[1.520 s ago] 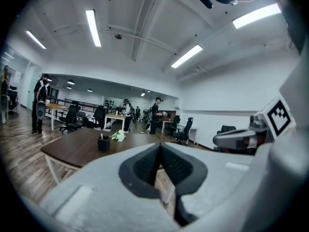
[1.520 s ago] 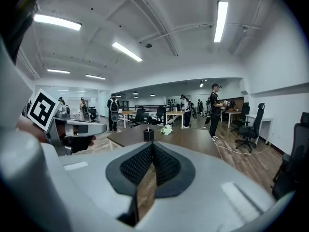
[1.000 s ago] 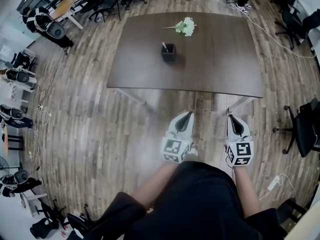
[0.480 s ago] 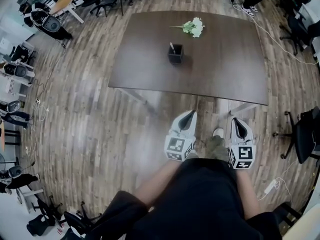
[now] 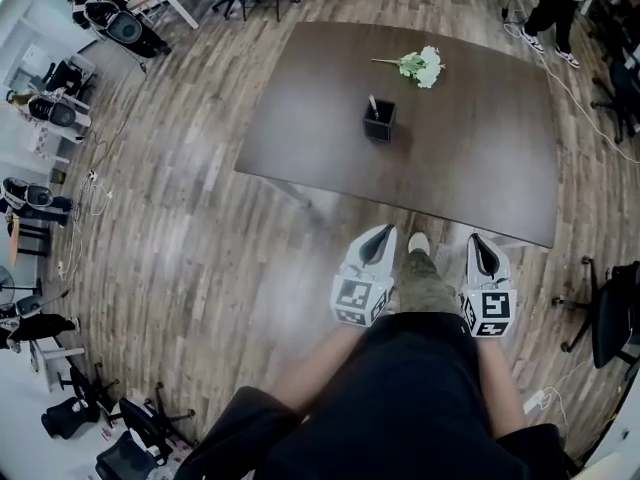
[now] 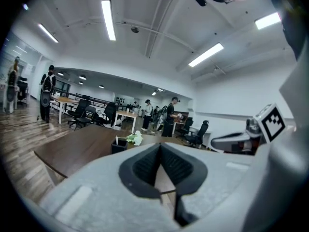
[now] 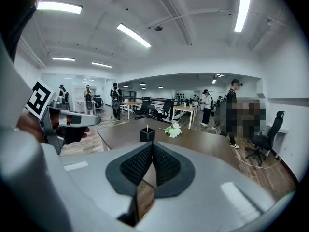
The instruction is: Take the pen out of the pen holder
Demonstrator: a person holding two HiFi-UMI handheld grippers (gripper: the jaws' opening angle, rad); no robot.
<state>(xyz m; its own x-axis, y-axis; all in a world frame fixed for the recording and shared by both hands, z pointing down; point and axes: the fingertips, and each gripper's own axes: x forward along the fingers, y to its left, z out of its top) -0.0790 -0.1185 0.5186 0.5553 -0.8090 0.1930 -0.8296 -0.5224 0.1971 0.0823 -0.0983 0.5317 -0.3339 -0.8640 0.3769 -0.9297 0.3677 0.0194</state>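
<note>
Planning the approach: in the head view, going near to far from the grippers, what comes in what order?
Left gripper and right gripper side by side → table → pen holder with the pen → flowers.

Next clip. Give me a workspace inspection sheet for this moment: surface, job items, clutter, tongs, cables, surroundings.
Surface: dark wooden table ahead of the person, mostly bare.
Job's things: black pen holder upright near the table's middle, pen standing in it, not yet taken out.
Clutter: bunch of flowers lying beyond the holder, apart from it.
Tongs: left tongs and right tongs both shut and empty, held short of the table's near edge.
Cables: white cable on the floor right of the table; nothing seen on the table.
Surroundings: wood floor, office chair at right, person standing beyond the far corner.
</note>
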